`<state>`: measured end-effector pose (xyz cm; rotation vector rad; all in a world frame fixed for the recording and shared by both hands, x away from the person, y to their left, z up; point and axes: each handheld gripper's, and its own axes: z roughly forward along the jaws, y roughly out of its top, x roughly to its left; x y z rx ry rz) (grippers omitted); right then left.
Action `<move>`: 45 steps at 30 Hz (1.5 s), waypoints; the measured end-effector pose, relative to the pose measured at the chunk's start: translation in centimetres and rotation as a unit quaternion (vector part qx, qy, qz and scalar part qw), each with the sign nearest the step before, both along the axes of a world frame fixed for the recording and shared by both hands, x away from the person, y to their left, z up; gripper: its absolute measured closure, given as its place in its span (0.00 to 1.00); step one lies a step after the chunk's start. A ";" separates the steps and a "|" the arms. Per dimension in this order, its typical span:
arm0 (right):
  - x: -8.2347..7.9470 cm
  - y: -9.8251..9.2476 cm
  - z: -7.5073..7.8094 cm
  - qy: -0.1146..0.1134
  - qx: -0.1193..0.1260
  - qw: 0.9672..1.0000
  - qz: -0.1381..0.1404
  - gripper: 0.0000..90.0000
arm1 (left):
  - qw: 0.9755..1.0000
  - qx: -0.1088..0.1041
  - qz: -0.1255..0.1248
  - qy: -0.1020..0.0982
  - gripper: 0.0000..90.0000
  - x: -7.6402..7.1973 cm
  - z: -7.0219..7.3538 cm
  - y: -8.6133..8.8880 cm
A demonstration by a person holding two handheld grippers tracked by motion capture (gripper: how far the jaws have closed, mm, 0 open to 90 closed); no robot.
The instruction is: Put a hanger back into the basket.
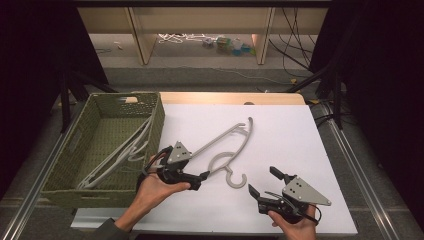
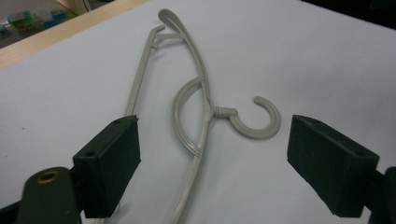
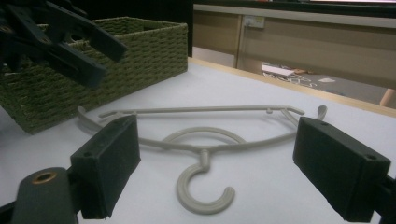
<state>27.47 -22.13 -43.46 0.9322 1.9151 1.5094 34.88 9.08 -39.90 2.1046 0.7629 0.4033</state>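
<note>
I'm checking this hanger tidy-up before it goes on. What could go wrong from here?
1. The left gripper is open with only one end of the grey hanger between its fingers; gripped that far out, the hanger may swing or slip.
2. The hanger's hook might snag the rim of the woven basket.
3. It may tangle with the hangers in the basket.

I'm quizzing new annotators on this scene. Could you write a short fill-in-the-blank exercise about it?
1. The grey hanger lies flat on the ____ table surface.
2. More hangers rest inside the green woven ____ at the table's left.
3. The left gripper has its fingers ____, not clamping the hanger.

Missing words: white; basket; open
</note>
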 end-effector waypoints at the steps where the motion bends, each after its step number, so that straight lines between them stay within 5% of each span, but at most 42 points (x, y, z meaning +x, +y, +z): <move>1: 0.0 0.0 0.1 -0.002 -0.008 1.000 -0.001 0.17 | 1.000 0.005 0.000 -0.001 0.19 0.1 -0.1 -0.3; 3: 0.0 0.0 0.1 -0.002 -0.008 1.000 0.000 0.17 | 0.999 0.030 -0.013 -0.008 0.21 0.4 -0.3 -0.6; 11: -0.2 0.0 0.1 0.001 -0.017 1.000 -0.002 0.17 | 0.998 0.065 -0.020 0.016 0.21 1.8 -1.2 -1.1; 20: -0.2 0.2 0.1 -0.001 -0.012 1.000 0.005 0.17 | 0.996 0.082 -0.030 0.036 0.20 2.7 -2.1 -1.6; 23: -0.2 0.2 0.1 -0.001 -0.021 1.000 0.001 0.17 | 0.992 0.109 -0.052 0.041 0.23 2.9 -2.5 -2.1; 28: -0.2 0.2 0.1 -0.003 -0.021 1.000 0.000 0.17 | 0.988 0.124 -0.064 0.065 0.27 3.4 -3.3 -3.0; 31: -0.1 0.2 0.1 -0.002 -0.021 1.000 0.000 0.18 | 0.983 0.149 -0.077 0.067 0.27 3.9 -3.7 -3.4; 38: -0.2 0.2 0.1 0.001 -0.020 1.000 0.003 0.18 | 0.976 0.183 -0.080 0.093 0.31 5.0 -4.8 -4.0; 45: -0.1 0.1 0.0 0.005 -0.018 1.000 0.002 0.18 | 0.968 0.207 -0.084 0.116 0.45 5.9 -5.5 -4.5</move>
